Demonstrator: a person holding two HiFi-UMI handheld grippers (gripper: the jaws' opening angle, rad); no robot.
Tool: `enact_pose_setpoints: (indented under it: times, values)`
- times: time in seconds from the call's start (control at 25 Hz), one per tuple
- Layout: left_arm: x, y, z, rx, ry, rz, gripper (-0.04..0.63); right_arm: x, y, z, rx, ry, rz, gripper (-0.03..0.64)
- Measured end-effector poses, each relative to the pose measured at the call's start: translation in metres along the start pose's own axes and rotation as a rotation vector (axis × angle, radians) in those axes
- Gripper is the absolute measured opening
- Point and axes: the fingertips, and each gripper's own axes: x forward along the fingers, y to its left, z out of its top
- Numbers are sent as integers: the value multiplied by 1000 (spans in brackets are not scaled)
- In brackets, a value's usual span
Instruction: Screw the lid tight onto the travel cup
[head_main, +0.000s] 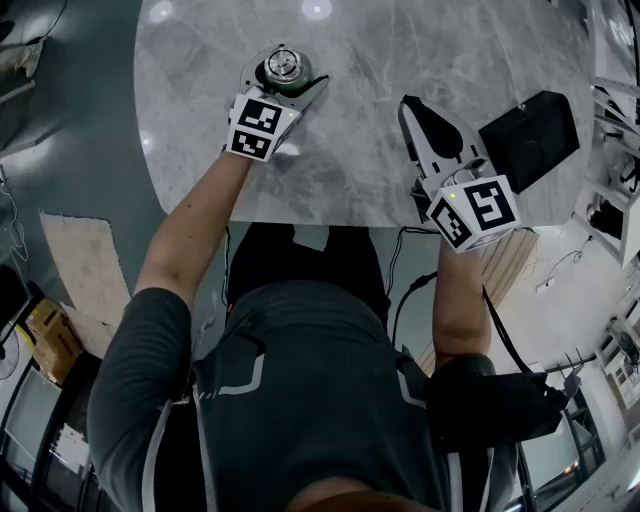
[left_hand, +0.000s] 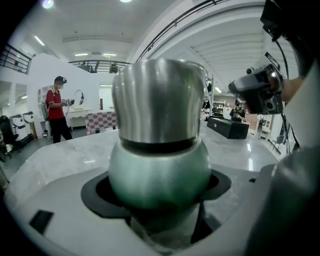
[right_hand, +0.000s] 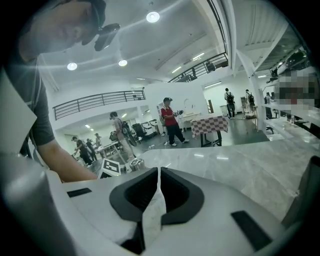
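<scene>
The travel cup (head_main: 284, 68) stands on the grey marble table (head_main: 440, 50) at its far left. It has a rounded green body (left_hand: 160, 165) and a steel lid (left_hand: 157, 102) sitting on top. My left gripper (head_main: 286, 86) is shut on the cup, its jaws clasping the green body from both sides. My right gripper (head_main: 408, 108) hovers over the table to the right of the cup, apart from it. Its jaws are shut with nothing between them, as the right gripper view (right_hand: 158, 175) shows.
A black box (head_main: 528, 140) sits on the table at the right, close to the right gripper. The table's curved near edge (head_main: 300, 222) runs just in front of the person. Several people and a checkered table (right_hand: 210, 125) are far off in the hall.
</scene>
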Motion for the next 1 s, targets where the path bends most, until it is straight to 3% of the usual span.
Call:
enact_pose_setpoints:
  times: [0.12, 0.48, 0.68, 1.0]
  values:
    - [-3, -4, -8, 37, 39, -5, 402, 1, 4, 1, 0, 5, 5, 41]
    - [-25, -2, -11, 20, 72, 5, 407, -9, 19, 16, -9, -4, 0, 41]
    - [-45, -13, -13, -56, 96, 9, 407, -22, 22, 28, -13, -15, 12, 41]
    - [-95, -39, 30, -108, 6, 9, 405, -50, 24, 55, -18, -56, 12, 41]
